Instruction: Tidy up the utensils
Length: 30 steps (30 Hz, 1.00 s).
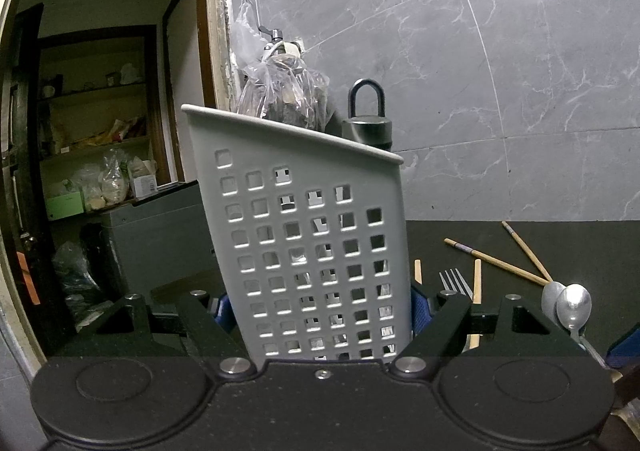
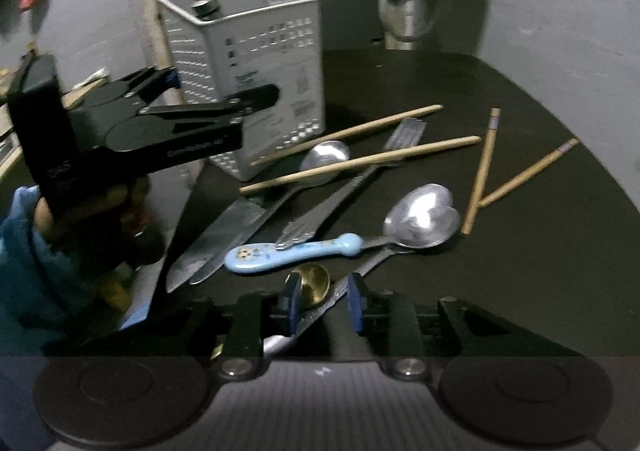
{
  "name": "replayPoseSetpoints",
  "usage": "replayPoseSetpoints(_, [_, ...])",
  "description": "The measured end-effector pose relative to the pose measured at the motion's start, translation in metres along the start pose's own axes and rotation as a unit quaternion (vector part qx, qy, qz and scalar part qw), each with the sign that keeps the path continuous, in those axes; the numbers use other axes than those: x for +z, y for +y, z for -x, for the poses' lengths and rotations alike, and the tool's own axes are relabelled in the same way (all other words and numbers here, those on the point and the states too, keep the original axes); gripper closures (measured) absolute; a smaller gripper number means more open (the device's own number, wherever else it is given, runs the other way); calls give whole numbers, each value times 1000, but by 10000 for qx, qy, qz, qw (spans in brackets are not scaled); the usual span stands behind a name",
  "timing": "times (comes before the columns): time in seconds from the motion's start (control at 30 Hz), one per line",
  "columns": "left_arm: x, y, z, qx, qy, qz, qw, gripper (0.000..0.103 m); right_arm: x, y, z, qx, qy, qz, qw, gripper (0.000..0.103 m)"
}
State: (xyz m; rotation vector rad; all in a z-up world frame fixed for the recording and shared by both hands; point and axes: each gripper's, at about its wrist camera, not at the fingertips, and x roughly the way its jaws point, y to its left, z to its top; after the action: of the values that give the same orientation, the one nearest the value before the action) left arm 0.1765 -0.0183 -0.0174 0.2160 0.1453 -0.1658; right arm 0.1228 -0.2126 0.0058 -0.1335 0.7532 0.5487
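Observation:
My left gripper (image 1: 322, 307) is shut on the lower part of a grey perforated utensil holder (image 1: 304, 211), one blue pad on each side wall, and the holder leans slightly. From the right wrist view, the same left gripper (image 2: 224, 86) clamps the holder (image 2: 260, 63), which looks empty inside. My right gripper (image 2: 325, 305) hangs low over the utensil pile, its pads apart. A thin metal handle (image 2: 320, 311) lies loose between them, beside a gold spoon (image 2: 310, 283). Ahead lie a blue-handled spoon (image 2: 288, 253), a knife (image 2: 224, 239), a fork (image 2: 360, 179) and several chopsticks (image 2: 360, 165).
The utensils lie on a dark counter (image 2: 520, 271) against a grey marble wall (image 1: 480, 71). A dark bottle with a loop lid (image 1: 366, 123) and a plastic bag (image 1: 280, 91) stand behind the holder. A metal pot (image 2: 404, 23) sits at the back. A blue-sleeved hand (image 2: 32, 271) holds the left gripper.

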Motion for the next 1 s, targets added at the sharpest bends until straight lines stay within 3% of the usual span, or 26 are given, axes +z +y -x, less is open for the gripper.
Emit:
replayPoseSetpoints(0.33, [0,0,-1,-10,6,-45,10000,24,14,-8,-6,897,22,1068,9902,69])
replayPoseSetpoints(0.6, [-1,0,1,-6,9,-48,10000,24,18,-8,-16,1210,215,1489,9812,75])
replayPoseSetpoints(0.73, [-1,0,1,-5,8,-48,10000,23,13,-11,-14,1321,98,1447,9806,78])
replayPoseSetpoints(0.77, [-1,0,1,-5,7,-49,10000,23,12,-13,-13,1371,86,1385,9808,89])
replayPoseSetpoints(0.8, [-1,0,1,-5,5,-45,10000,23,13,-15,-12,1447,77,1280,9811,92])
replayPoseSetpoints(1.0, [-1,0,1,-7,5,-51,10000,23,14,-31,-13,1825,228,835,9794,90])
